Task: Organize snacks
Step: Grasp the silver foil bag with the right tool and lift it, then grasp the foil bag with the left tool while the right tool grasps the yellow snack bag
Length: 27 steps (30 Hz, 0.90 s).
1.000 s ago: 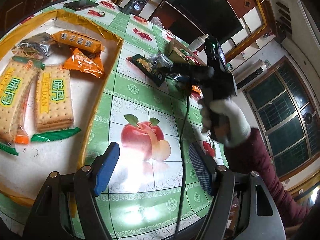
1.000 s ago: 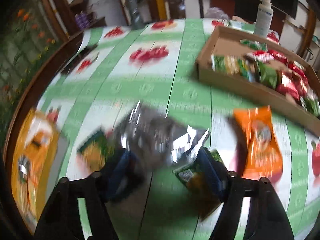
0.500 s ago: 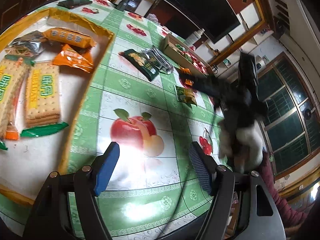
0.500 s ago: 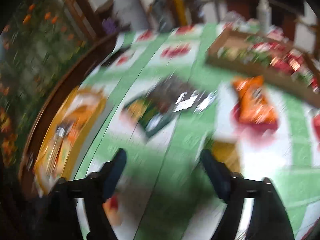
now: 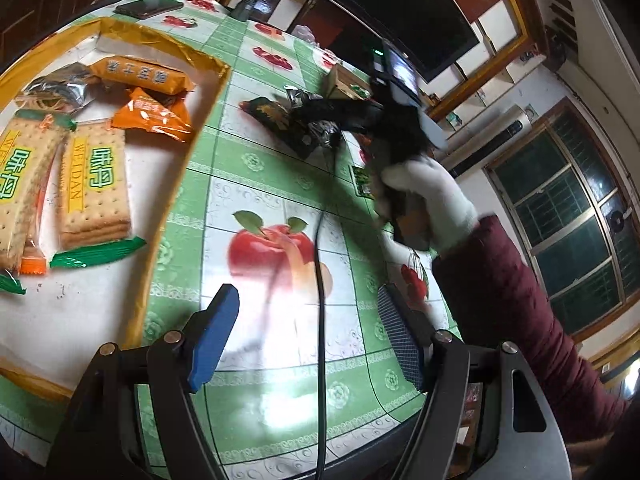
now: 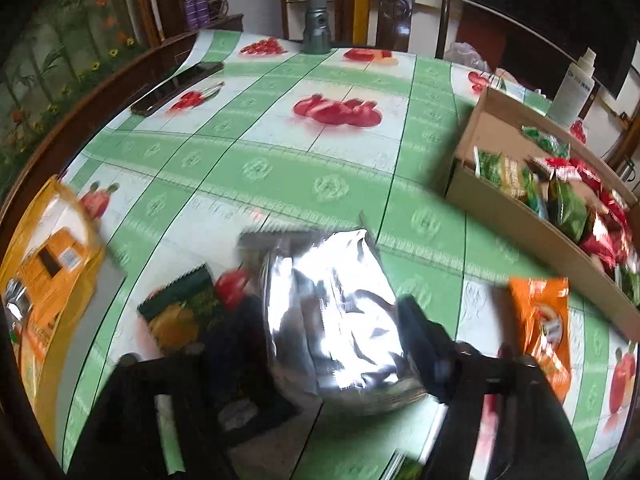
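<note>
In the right wrist view my right gripper [image 6: 332,320] is closed around a silver foil snack pack [image 6: 336,308], with a finger on each side. A dark green pack [image 6: 180,312] lies just left of it, and an orange pack [image 6: 544,316] to the right. In the left wrist view the right gripper [image 5: 320,120] reaches over the silver pack [image 5: 298,96] and the dark pack [image 5: 276,120]. My left gripper [image 5: 306,332] is open and empty above the apple print. The gold-rimmed tray [image 5: 176,208] to its left holds cracker packs [image 5: 92,184] and orange packs [image 5: 152,116].
A cardboard box [image 6: 532,224] of green and red packs stands at the right. A white bottle [image 6: 572,88] stands behind it. A phone [image 6: 180,86] and a grey flashlight [image 6: 316,16] sit at the far edge. A black cable [image 5: 320,280] crosses the tablecloth.
The right gripper swung away, then returned to the silver pack and closed in on it. The left gripper stayed open and nearly still.
</note>
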Available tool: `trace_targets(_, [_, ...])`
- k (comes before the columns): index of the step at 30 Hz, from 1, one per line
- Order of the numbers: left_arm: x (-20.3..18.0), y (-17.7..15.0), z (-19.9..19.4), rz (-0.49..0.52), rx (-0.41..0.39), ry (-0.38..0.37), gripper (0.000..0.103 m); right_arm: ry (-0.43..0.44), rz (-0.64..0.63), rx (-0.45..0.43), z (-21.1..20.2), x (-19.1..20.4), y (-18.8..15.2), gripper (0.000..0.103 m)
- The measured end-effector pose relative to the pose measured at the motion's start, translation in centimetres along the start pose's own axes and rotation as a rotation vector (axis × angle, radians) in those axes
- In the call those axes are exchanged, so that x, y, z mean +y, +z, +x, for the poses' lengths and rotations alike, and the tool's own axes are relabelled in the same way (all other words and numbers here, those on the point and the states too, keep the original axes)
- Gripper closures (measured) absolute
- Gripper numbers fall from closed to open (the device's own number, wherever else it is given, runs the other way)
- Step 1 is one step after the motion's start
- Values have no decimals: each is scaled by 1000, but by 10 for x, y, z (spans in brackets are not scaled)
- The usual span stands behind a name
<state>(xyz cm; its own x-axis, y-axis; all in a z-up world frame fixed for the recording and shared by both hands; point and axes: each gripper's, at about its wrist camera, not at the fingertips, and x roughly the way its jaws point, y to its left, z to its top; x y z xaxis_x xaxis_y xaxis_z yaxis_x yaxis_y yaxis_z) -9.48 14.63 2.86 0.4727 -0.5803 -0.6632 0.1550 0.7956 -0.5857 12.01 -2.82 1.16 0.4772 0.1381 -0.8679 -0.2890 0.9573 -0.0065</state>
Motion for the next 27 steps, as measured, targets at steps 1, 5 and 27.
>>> trace_targets(1, [1,1,0,-2,-1,1,32,2,5,9,-4,1,-4,42])
trace_targets(5, [-3,-1,1,8,2,-14,32,75,15,41,-25,10,-40,42])
trace_targets(27, [-16,18,-11,6,-18,-24,31,201,228,-112,-151,-74,-202,22])
